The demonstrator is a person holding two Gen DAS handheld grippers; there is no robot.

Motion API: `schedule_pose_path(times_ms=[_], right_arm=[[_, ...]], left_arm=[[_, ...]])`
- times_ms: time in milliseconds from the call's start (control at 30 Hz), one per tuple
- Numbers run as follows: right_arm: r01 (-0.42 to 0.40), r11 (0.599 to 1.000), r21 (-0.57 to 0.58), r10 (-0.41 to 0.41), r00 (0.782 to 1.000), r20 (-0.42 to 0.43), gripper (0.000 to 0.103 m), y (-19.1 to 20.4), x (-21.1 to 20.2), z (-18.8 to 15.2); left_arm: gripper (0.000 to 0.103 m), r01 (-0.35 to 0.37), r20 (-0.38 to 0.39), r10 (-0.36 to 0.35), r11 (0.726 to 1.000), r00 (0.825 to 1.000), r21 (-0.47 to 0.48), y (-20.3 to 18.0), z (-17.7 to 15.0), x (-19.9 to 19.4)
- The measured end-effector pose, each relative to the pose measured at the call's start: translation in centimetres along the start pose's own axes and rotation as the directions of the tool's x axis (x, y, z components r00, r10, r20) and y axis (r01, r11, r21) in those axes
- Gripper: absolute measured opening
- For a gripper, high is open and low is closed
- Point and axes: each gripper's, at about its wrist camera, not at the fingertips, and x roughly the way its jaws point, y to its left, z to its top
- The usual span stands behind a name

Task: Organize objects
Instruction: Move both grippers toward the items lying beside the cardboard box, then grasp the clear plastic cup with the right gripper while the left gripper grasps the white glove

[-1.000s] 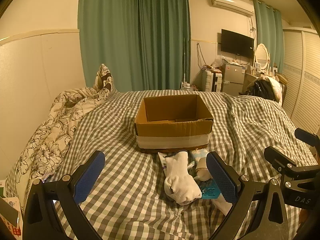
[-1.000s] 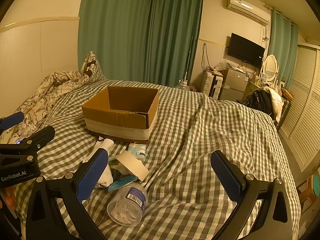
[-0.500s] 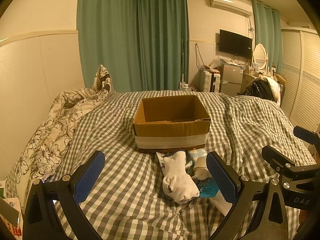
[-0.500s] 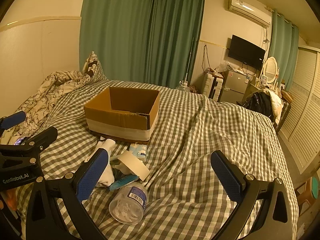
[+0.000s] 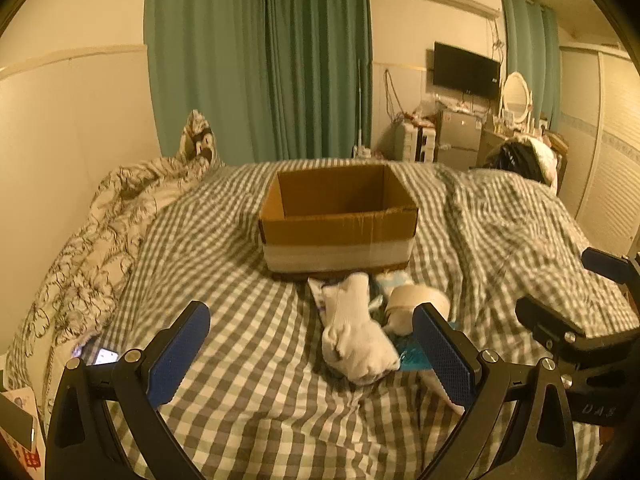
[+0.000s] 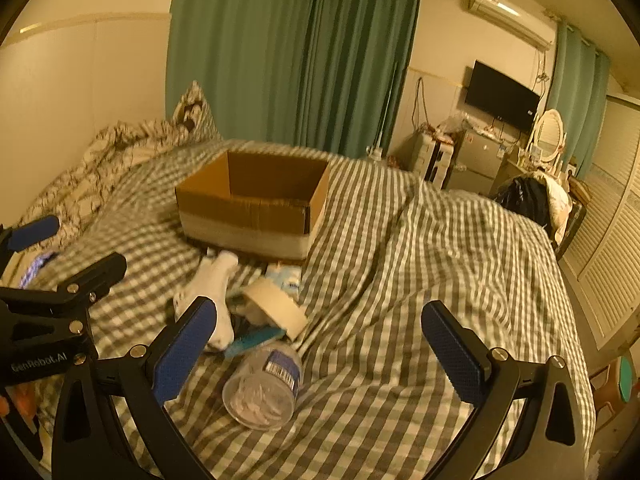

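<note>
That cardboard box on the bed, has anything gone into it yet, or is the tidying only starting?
Only starting. The cardboard box looks empty as far as its inside shows. Nothing is in hand: the left gripper and right gripper both have their jaws wide apart. Left to do: the white sock, tape roll, clear plastic jar and smaller items lie before the box.

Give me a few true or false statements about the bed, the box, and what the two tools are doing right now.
1. The cardboard box sits open on the checked bedspread. True.
2. The white sock lies inside the box. False: it lies on the bedspread in front of it.
3. The right tool grips the clear plastic jar. False: it is open and empty; the jar lies on the bedspread.
4. The left tool is open. True.
</note>
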Motion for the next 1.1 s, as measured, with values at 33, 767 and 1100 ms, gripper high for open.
schedule_pose_path(times_ms=[33,767,1100], right_arm=[[-0.005,1.0,-0.006,0.005,1.0,-0.018,0.103,0.2,0.5,-0.4],[-0.184,0.983,-0.019,0.172,0.946,-0.274,0.063,2.0,7.8,-5.6],[-0.128,0.992,0.006,0.127,0.976,-0.177,0.063,-0.9,5.7,-3.0]], left_arm=[[0.103,-0.005,-0.013,0.005,1.0,1.0,0.001,0.0,-0.3,0.5],[0.101,0.018,-0.239,-0.016,1.0,0.971,0.008,-0.7,-3.6,9.4],[0.069,0.143,-0.346,-0.142,0.989,0.927,-0.024,-3.3,-4.2,14.4]])
